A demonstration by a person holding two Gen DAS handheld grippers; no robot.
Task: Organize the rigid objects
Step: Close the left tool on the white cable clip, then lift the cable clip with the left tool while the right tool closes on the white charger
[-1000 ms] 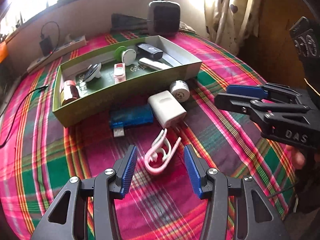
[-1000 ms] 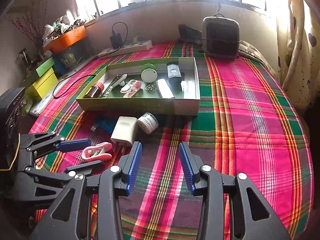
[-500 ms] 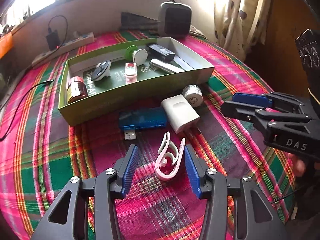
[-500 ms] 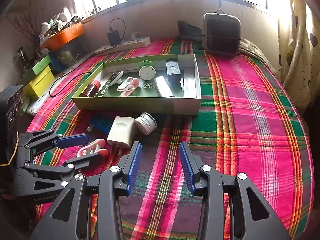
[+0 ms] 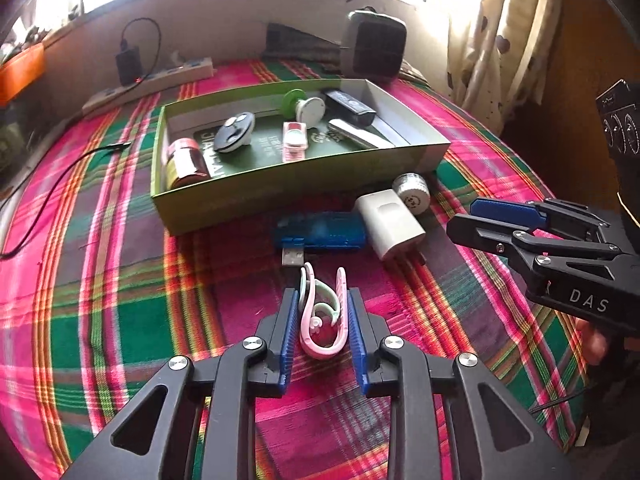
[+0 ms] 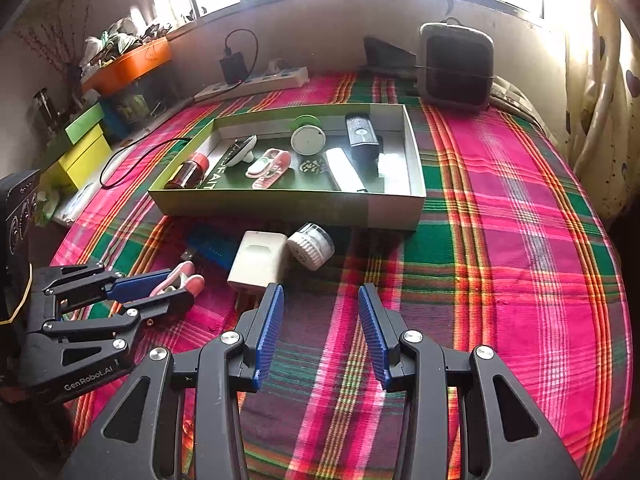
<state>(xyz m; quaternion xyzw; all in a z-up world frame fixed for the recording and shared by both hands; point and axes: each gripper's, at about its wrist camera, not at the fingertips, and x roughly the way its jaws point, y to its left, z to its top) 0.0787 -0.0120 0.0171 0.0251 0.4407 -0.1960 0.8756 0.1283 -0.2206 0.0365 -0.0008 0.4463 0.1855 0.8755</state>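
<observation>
Pink clip [image 5: 322,316] clamped in left hand-held gripper [image 5: 323,312], long axis pointing far toward green box [image 5: 280,184]; right hand-held gripper [image 6: 320,332] apart, empty.

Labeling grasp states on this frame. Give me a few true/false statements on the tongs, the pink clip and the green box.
1. The left tongs are closed on the pink clip. True.
2. The right tongs hold the white charger. False: they are open and hold nothing.
3. The white charger lies inside the green box. False: it lies on the plaid cloth, in front of the box.
4. The blue USB device lies outside the box. True.
</observation>
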